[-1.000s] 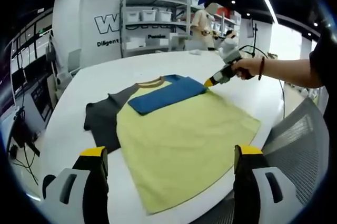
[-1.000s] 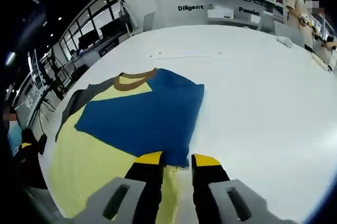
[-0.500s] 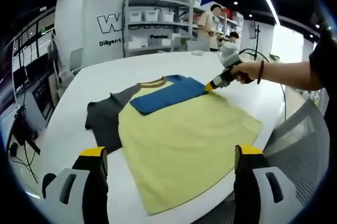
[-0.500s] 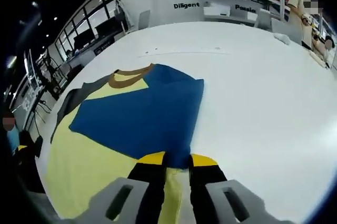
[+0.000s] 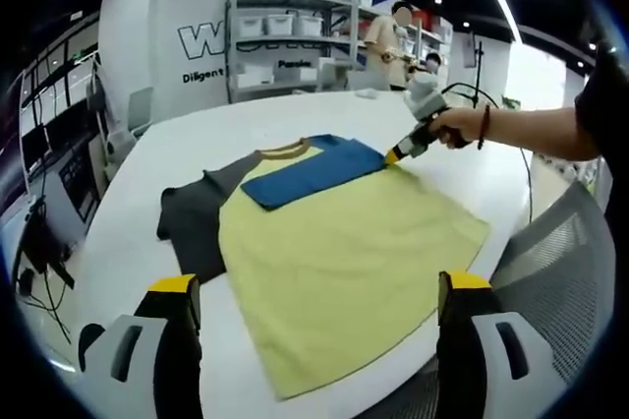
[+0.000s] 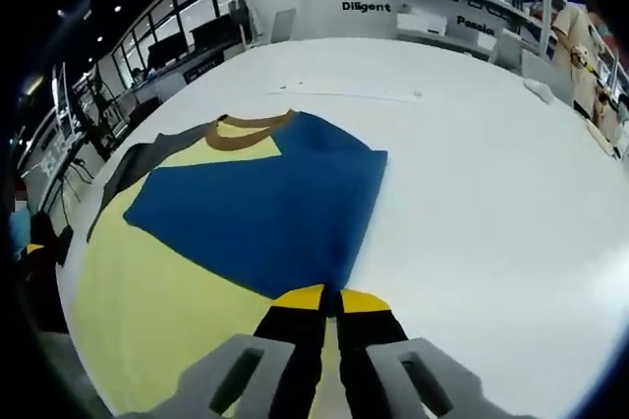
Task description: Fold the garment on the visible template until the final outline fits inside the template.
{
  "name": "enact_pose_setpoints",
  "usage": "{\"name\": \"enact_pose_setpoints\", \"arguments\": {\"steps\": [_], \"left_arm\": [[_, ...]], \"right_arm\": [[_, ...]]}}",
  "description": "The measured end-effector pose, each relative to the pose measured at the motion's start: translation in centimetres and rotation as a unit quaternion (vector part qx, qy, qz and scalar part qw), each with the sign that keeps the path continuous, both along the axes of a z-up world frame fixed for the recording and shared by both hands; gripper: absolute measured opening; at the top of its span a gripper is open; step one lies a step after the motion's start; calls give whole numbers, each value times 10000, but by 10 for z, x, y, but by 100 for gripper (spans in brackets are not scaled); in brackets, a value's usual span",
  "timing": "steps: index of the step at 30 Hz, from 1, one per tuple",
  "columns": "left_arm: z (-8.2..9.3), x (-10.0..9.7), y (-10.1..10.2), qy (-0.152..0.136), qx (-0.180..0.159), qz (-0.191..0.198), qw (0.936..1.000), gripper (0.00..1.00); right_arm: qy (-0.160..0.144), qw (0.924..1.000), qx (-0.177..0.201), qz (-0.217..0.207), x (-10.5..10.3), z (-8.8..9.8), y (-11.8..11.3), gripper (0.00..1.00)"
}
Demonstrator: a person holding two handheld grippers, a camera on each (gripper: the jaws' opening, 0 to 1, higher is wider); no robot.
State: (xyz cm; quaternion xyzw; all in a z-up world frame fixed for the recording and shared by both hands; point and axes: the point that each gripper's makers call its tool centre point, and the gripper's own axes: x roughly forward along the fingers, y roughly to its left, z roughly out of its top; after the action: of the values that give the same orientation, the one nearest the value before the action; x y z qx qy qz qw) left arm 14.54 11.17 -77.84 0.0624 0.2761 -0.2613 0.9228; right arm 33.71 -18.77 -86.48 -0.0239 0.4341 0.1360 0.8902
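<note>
A yellow T-shirt (image 5: 334, 252) with a dark grey sleeve (image 5: 192, 227) and brown collar (image 5: 283, 152) lies flat on a white bench (image 5: 147, 173). Its blue sleeve (image 6: 265, 208) is folded inward across the chest. The right hand-held gripper (image 6: 330, 298), held in a person's hand (image 5: 457, 126), is clenched on the blue sleeve's corner at the shirt's far right. The left hand-held gripper (image 5: 314, 286) hovers released over the near hem, jaws wide apart.
</note>
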Motion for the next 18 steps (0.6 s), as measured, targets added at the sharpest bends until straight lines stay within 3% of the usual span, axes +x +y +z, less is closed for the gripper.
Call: {"name": "enact_pose_setpoints", "arguments": {"steps": [18], "left_arm": [[-4, 3, 5, 56, 100, 49, 9999, 97]], "right_arm": [[7, 9992, -384, -92, 12, -2, -56, 0]]}}
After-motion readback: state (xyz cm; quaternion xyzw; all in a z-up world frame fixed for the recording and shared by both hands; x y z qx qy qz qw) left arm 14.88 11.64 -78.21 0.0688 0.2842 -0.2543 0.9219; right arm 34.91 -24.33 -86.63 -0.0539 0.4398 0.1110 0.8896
